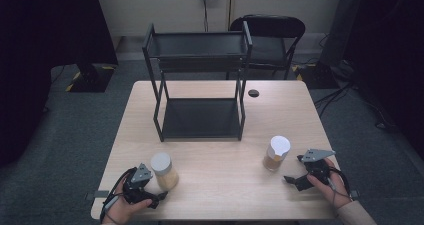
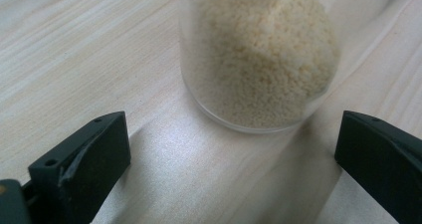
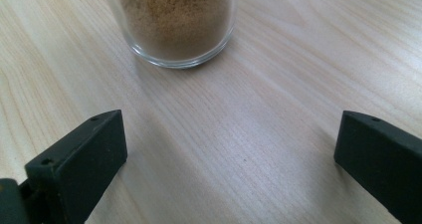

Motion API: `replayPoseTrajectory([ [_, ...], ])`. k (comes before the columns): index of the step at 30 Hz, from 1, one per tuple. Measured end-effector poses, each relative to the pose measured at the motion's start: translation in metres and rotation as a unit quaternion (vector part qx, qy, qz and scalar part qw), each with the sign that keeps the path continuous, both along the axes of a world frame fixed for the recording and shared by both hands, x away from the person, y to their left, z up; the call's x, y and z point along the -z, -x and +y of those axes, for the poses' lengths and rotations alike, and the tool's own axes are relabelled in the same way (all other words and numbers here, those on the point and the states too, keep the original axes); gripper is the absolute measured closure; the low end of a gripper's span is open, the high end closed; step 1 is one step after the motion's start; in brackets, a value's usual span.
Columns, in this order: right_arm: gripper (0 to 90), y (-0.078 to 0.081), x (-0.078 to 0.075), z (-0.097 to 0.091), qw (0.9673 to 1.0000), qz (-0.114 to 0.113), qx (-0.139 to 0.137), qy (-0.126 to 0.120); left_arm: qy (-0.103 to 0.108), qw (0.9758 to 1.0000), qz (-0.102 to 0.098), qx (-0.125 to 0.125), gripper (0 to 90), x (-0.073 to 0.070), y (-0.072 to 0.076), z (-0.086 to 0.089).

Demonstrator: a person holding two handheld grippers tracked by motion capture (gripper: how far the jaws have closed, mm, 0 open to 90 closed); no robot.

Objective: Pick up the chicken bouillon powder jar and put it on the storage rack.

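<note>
Left gripper (image 1: pixel 161 196) sits released, jaws spread, with the upright jar of pale grains (image 1: pixel 165 170) just ahead, nearly between them. Right gripper (image 1: pixel 294 170), released too, lies farther from its jar of brown grains (image 1: pixel 276 153), near the worktop's (image 1: pixel 220 185) front edge.

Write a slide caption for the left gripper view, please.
Open left gripper faces a clear jar of pale grains standing on the wooden table.

Black left claw (image 1: pixel 161 197), black right claw (image 1: pixel 289 179), grey three-cornered top plates, trailing black cables, beige sleeve (image 1: pixel 356 214)
</note>
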State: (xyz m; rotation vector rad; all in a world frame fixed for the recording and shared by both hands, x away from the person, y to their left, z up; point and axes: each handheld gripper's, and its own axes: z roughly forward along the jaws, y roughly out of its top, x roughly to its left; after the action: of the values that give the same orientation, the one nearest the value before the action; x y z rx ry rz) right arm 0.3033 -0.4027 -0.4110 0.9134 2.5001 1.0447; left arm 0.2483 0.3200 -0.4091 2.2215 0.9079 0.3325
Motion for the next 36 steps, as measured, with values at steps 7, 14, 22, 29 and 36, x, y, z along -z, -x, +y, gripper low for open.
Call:
replayPoseTrajectory([
  [7, 0.0, 0.0000, 0.0000, 0.0000, 1.0000, 0.000, 0.000, 0.000, 0.004, 1.0000, 0.005, 0.005, 0.7, -0.0009, -0.0011, 0.0007],
  [14, 0.0, 0.0000, 0.0000, 0.0000, 1.0000, 0.000, 0.000, 0.000, 0.010, 0.9999, 0.013, 0.002, 2.2, -0.0027, -0.0022, 0.0018],
  [22, 0.0, 0.0000, 0.0000, 0.0000, 1.0000, 0.000, 0.000, 0.000, 0.022, 0.9997, 0.010, -0.004, 4.5, -0.0044, 0.0001, 0.0039],
  [29, 0.0, 0.0000, 0.0000, 0.0000, 1.0000, 0.000, 0.000, 0.000, 0.018, 0.9998, 0.010, -0.003, 3.6, -0.0060, 0.0002, 0.0028],
  [36, 0.0, -0.0001, 0.0000, -0.0001, 1.0000, 0.000, 0.000, 0.000, 0.025, 0.9997, 0.008, -0.005, 3.2, -0.0063, 0.0012, 0.0042],
])
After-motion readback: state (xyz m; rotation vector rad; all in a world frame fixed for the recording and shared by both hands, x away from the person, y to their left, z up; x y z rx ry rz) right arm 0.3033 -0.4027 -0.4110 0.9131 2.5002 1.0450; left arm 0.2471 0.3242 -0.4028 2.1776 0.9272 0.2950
